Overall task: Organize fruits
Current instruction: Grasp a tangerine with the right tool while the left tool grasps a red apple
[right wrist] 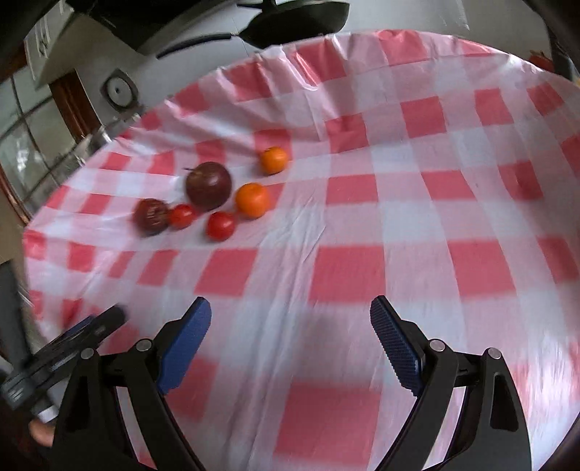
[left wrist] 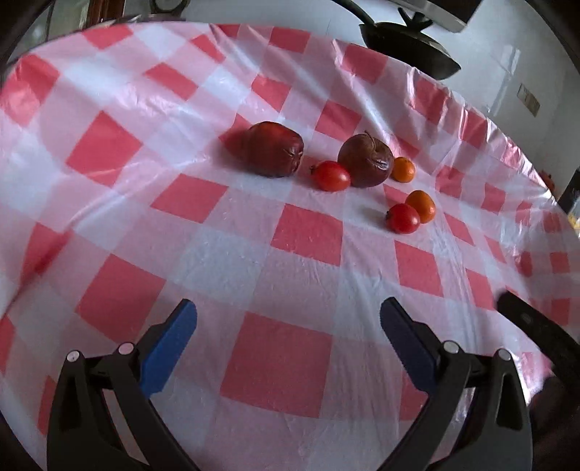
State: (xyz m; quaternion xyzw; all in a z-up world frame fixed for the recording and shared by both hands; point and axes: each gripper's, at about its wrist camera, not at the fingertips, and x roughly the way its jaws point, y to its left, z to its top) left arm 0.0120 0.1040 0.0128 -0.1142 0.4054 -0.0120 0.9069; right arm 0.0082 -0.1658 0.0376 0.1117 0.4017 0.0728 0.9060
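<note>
Several fruits lie loose on the red-and-white checked tablecloth (left wrist: 297, 232). Two dark red-brown fruits (left wrist: 273, 149) (left wrist: 366, 160), two red tomatoes (left wrist: 330, 176) (left wrist: 403, 218) and two small oranges (left wrist: 403, 169) (left wrist: 421, 205) sit in a cluster. My left gripper (left wrist: 288, 319) is open and empty, well short of them. In the right wrist view the same cluster lies at the far left: dark fruits (right wrist: 209, 186) (right wrist: 151, 216), tomatoes (right wrist: 182, 216) (right wrist: 220, 225), oranges (right wrist: 252, 200) (right wrist: 274, 159). My right gripper (right wrist: 290, 315) is open and empty, away from the fruit.
A black pan (left wrist: 409, 43) stands beyond the table's far edge; it also shows in the right wrist view (right wrist: 297, 21). The other gripper's dark body shows at the right edge of the left view (left wrist: 536, 329) and at the lower left of the right view (right wrist: 69, 347).
</note>
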